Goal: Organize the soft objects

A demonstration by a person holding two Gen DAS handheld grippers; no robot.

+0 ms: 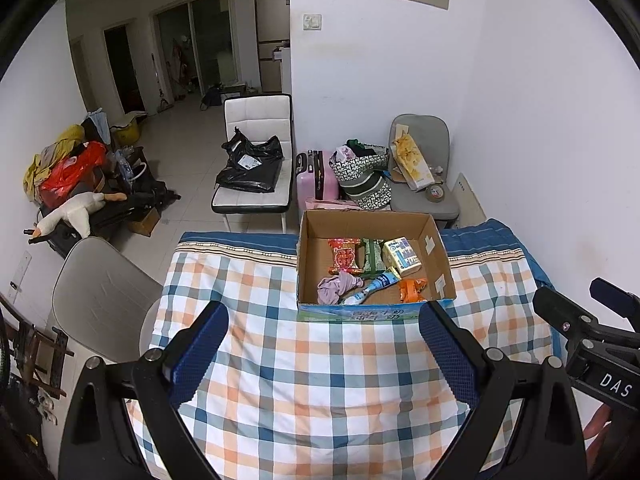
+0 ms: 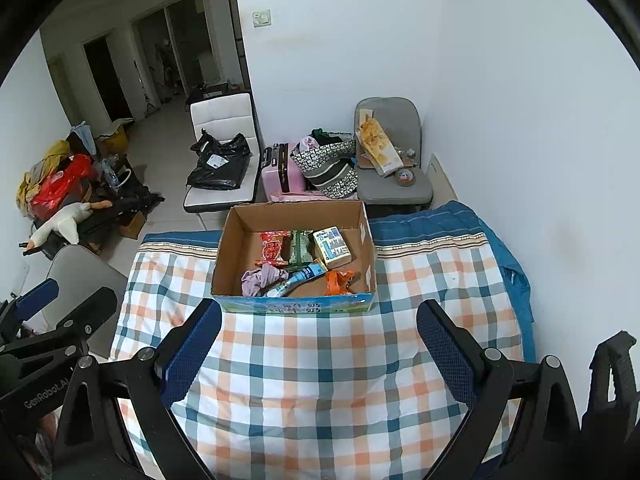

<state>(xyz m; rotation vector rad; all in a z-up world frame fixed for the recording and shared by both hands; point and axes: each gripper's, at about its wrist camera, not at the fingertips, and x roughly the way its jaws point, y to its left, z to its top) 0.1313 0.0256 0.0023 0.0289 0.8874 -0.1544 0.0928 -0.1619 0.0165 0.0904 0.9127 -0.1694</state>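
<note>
Although both grippers hang over the near part of the checked quilt (image 1: 304,380) with nothing between their fingers, the goods to sort all sit in the cardboard box (image 1: 308,264) at the quilt's far edge, close to its striped border. The left gripper (image 1: 320,356) has its blue pads spread wide, and the right gripper (image 2: 318,354) likewise stands wide apart and empty. Inside the box, the lilac cloth (image 1: 336,287) lies crumpled near the front wall; it looks limp and very light, so a pinch on a raised fold at its middle should lift it, though it will dangle. Beside it the white-and-blue tube (image 1: 372,288) looks squashy and smooth, best taken across its body rather than its tapered end. The orange packet (image 1: 412,289), toward the front right corner, and the red packet (image 1: 343,256) further back look crinkly and slick, likely to slip unless caught well in. The tissue pack (image 1: 402,256) near the back seems soft but blocky, fit to be squeezed across its short sides.
</note>
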